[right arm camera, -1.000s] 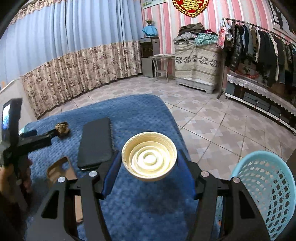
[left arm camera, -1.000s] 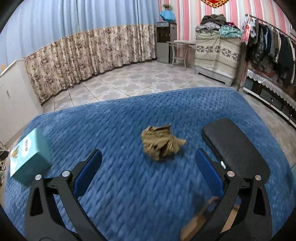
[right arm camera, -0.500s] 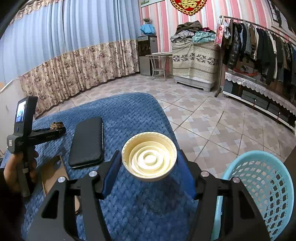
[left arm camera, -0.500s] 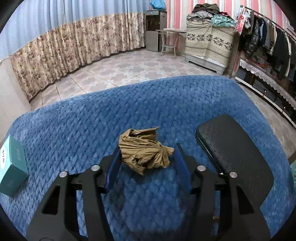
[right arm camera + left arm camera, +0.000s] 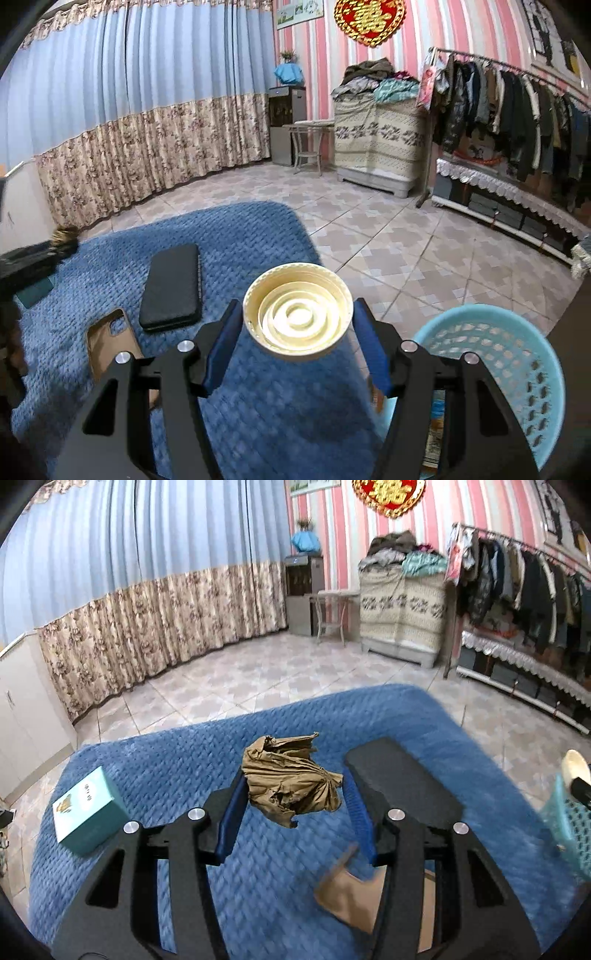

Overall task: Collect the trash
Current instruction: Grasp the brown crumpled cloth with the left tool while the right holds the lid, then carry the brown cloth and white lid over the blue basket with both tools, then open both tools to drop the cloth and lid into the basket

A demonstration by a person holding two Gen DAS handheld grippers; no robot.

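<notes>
A crumpled brown paper wad [image 5: 291,786] hangs just above the blue quilted table cover [image 5: 177,760]. My left gripper [image 5: 293,795] has it between its blue pads, and the jaws are still closing on it. In the right wrist view that gripper shows at the far left edge with the wad [image 5: 66,234] at its tip. My right gripper [image 5: 297,317] is shut on a round cream plastic lid [image 5: 297,306] with its ribbed inside facing the camera. It is held over the cover's right edge beside a light-blue mesh basket [image 5: 517,332].
On the cover lie a black flat case [image 5: 402,790], a tan phone case [image 5: 107,343] and a teal box [image 5: 88,812] at the left. The basket [image 5: 569,827] stands off the cover's right side on the tiled floor. Clothes racks line the far wall.
The left gripper closed from wide open around the paper wad and lifted it off the cover. The right gripper shifted a little with the lid, and more of the basket shows.
</notes>
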